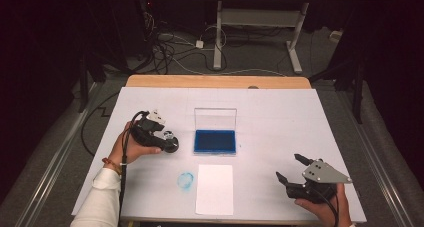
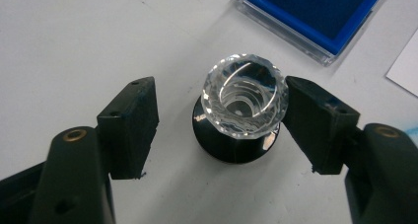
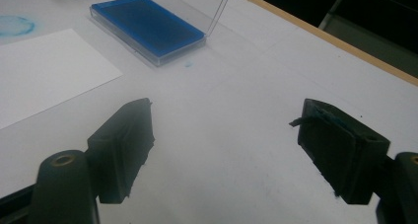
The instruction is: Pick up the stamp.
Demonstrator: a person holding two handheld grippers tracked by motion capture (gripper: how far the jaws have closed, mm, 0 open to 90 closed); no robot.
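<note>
A stamp with a faceted clear knob and a round black base stands upright on the white table, left of the ink pad. My left gripper is open around it: the right jaw is at the knob's side, the left jaw stands well apart. In the high view the left gripper is at the stamp. A blue ink pad lies in its clear case with the lid up. A white paper sheet lies in front of it. My right gripper hovers open and empty at the front right.
A blue ink smudge marks the table left of the paper. In the right gripper view the open right gripper has the ink pad and paper beyond it. The table's wooden far edge borders a floor with cables.
</note>
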